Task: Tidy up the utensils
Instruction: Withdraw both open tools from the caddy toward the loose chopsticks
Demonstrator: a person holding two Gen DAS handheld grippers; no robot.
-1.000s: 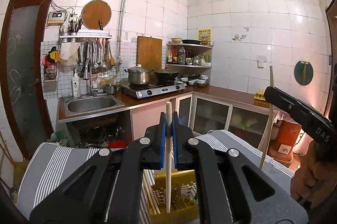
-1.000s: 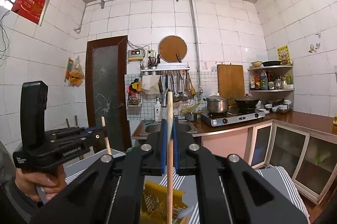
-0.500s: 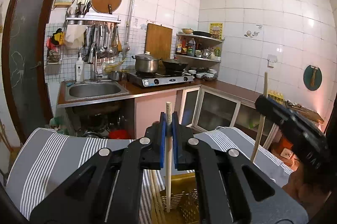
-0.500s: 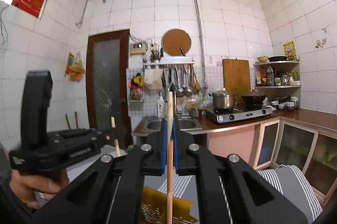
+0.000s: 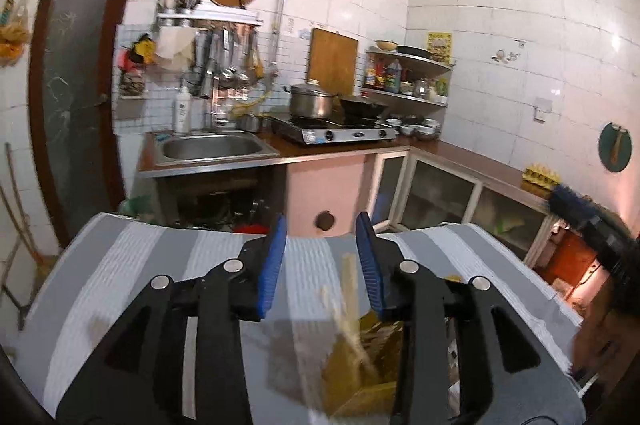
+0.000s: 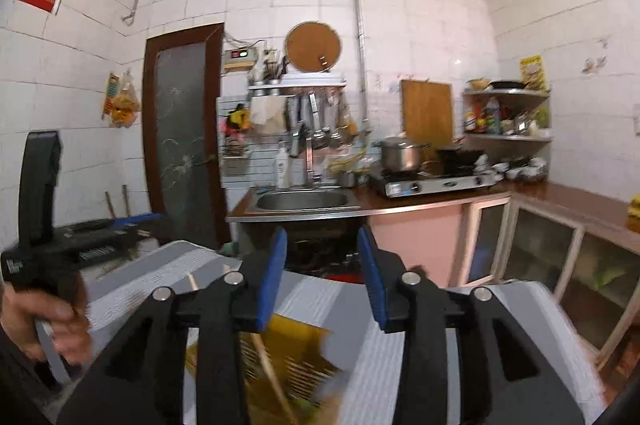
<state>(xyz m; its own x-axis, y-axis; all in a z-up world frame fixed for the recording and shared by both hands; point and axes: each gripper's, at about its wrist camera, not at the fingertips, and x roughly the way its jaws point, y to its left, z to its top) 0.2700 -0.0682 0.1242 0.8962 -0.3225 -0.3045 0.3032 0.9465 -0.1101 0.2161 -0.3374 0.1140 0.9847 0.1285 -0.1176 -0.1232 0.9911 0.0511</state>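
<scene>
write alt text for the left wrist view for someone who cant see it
The left gripper is open, its blue-padded jaws apart above a yellow basket on a grey striped cloth, with blurred wooden chopsticks tilted over the basket. Behind is a white-tiled kitchen with a steel sink, a stove and a pot.

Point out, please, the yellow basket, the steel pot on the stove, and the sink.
yellow basket (image 6: 294,353): right wrist view, on its slatted inside.
steel pot (image 5: 311,99): left wrist view, on its side wall.
sink (image 6: 303,199): right wrist view, on its bare basin.
</scene>
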